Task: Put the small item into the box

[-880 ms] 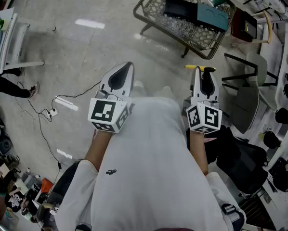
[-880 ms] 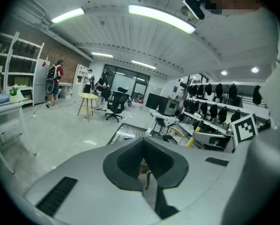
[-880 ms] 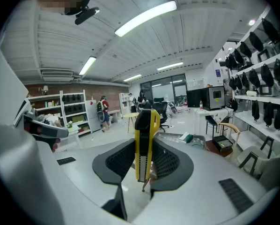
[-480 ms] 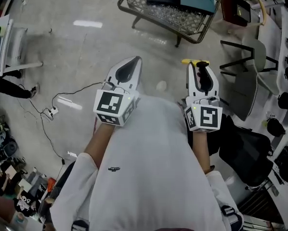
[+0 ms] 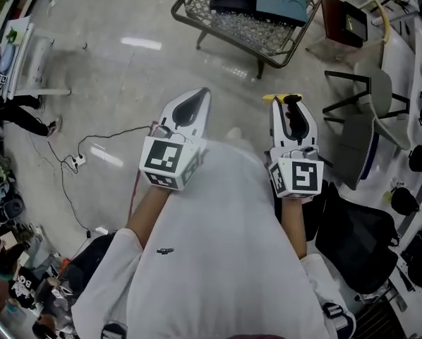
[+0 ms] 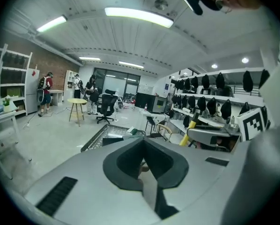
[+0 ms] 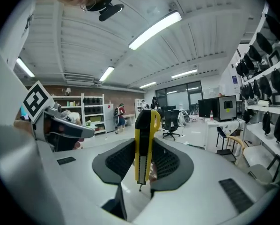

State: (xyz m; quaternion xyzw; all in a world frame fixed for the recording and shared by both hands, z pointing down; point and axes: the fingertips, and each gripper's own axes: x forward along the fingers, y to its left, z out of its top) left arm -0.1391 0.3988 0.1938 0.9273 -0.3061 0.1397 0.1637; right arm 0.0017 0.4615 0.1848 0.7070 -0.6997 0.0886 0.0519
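The head view shows a wire-mesh surface (image 5: 281,44) on dark legs standing on a polished grey floor (image 5: 126,83). A grey chair (image 5: 373,119) stands to its right and a black chair (image 5: 356,239) sits nearer the lower right corner. A white power strip (image 5: 75,164) lies on the floor at left, below a white frame (image 5: 29,66) near the left edge. The left gripper view records ceiling strip lights (image 6: 137,17), a round stool (image 6: 77,109), people (image 6: 46,86) standing far off by shelving, and black items (image 6: 220,81) hung in a row along the right wall.
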